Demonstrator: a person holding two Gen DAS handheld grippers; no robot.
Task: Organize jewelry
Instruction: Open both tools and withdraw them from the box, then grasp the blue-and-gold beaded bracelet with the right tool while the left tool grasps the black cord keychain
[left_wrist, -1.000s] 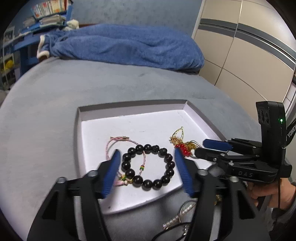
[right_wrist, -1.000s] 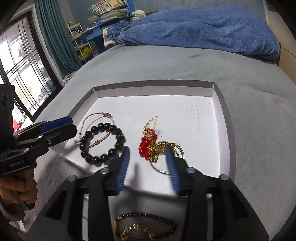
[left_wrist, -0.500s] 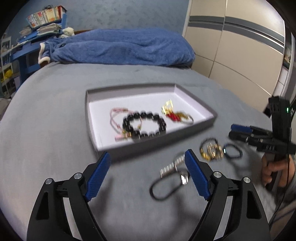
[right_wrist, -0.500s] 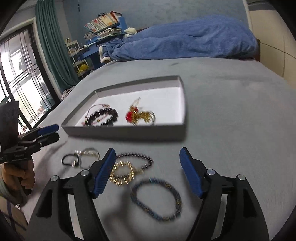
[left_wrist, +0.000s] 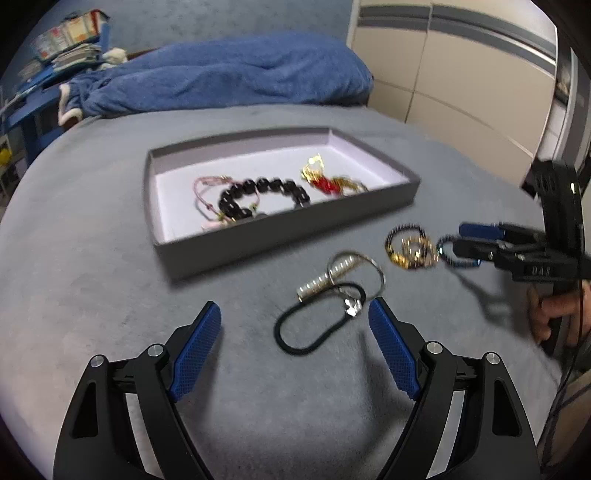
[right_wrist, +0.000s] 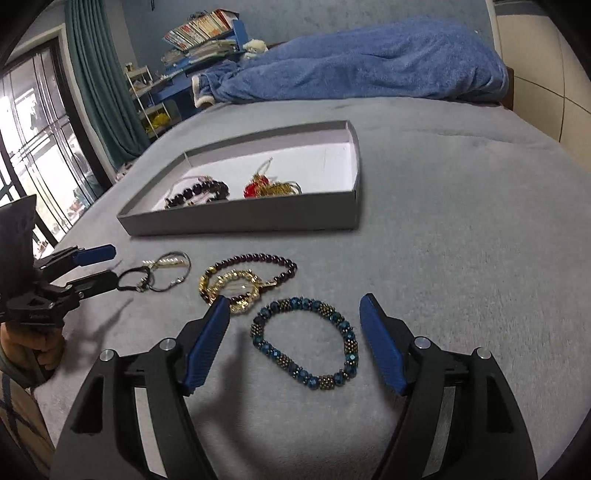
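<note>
A grey tray (left_wrist: 280, 229) (right_wrist: 240, 221) on the grey bed holds a black bead bracelet (left_wrist: 258, 195), a pink cord bracelet (left_wrist: 205, 192) and a red-and-gold piece (left_wrist: 328, 181). In front of it lie a black cord loop (left_wrist: 314, 325) with a silver ring (left_wrist: 354, 269), a dark bead and gold bracelet pile (right_wrist: 243, 280), and a blue-and-gold bead bracelet (right_wrist: 306, 347). My left gripper (left_wrist: 295, 343) is open and empty, just short of the black loop. My right gripper (right_wrist: 295, 339) is open and empty, with the blue bracelet between its fingers.
A blue blanket (left_wrist: 221, 81) lies at the far end of the bed. Wardrobe doors (left_wrist: 461, 74) stand at the right. A shelf with books (right_wrist: 199, 37), a curtain and a window (right_wrist: 37, 147) are at the left.
Both grippers have pulled back from above the tray and lowered toward the jewelry lying in front of it. Both have opened wider.
</note>
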